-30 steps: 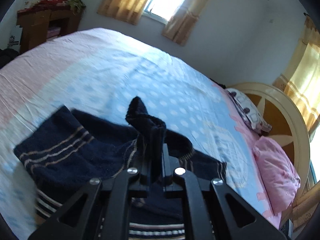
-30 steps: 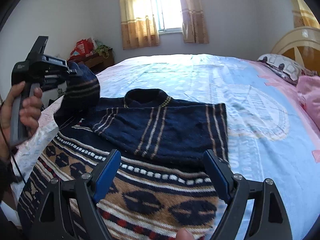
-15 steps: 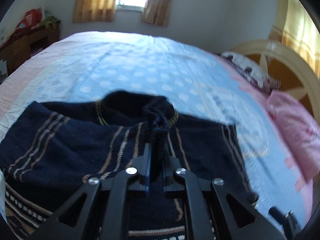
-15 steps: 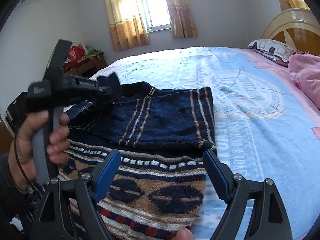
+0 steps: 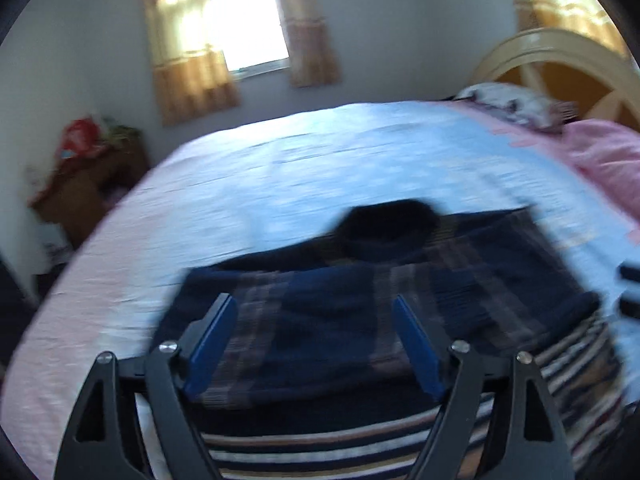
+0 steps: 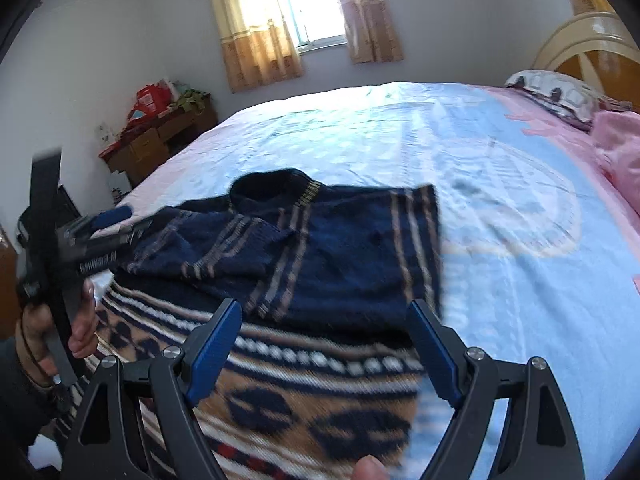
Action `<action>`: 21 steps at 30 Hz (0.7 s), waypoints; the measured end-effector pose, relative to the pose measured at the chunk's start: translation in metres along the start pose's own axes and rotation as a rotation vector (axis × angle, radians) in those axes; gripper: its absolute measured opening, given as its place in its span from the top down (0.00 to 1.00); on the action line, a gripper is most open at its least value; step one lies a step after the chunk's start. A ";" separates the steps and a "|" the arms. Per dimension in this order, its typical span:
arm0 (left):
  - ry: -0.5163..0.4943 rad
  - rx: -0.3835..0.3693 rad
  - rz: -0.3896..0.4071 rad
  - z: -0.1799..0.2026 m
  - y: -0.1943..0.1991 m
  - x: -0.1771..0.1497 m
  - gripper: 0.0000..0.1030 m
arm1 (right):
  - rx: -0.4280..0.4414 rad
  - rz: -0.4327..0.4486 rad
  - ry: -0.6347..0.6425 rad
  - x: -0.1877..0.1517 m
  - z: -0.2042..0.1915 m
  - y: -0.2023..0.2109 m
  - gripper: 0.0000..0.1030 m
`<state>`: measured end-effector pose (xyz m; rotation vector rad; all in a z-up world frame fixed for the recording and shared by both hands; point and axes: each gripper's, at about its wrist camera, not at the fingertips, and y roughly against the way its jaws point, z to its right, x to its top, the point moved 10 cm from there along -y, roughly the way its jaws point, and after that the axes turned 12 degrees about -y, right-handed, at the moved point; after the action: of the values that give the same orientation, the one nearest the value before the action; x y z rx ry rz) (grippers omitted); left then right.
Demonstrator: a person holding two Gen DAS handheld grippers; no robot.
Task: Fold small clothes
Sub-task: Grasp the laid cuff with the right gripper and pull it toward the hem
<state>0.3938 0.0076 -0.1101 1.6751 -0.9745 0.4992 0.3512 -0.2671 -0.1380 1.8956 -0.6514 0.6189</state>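
Note:
A small navy sweater point(image 6: 336, 252) with tan stripes and a brown patterned lower part lies on the bed, both sleeves folded across its chest. It also shows, blurred, in the left wrist view point(image 5: 360, 312). My left gripper point(image 5: 314, 344) is open and empty just above the folded left sleeve; in the right wrist view it point(image 6: 96, 236) hovers at the sweater's left edge. My right gripper point(image 6: 326, 348) is open and empty above the patterned hem.
The bed sheet point(image 6: 500, 208) is light blue and pink. Pink and patterned pillows point(image 6: 560, 96) lie by the headboard at the right. A wooden cabinet point(image 6: 160, 140) with clutter stands at the far left under a curtained window.
My left gripper carried the left sleeve across the chest, let it go and opened. It has pulled back to the left. My right gripper stayed open.

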 end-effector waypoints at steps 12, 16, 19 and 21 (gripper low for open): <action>0.232 0.256 -0.244 -0.156 -0.063 -0.105 0.19 | 0.102 -0.301 -0.175 -0.003 -0.043 -0.132 0.30; 0.230 0.210 -0.247 -0.142 -0.071 -0.110 0.19 | 0.105 -0.300 -0.185 -0.005 -0.049 -0.145 0.42; 0.194 0.191 -0.241 -0.128 -0.075 -0.106 0.19 | 0.119 -0.317 -0.165 -0.006 -0.059 -0.150 0.48; 0.177 0.175 -0.239 -0.122 -0.077 -0.105 0.19 | 0.109 -0.325 -0.140 -0.007 -0.063 -0.153 0.59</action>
<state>0.4135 0.1648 -0.1930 1.8401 -0.6071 0.5734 0.4410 -0.1536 -0.2177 2.1028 -0.3891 0.3210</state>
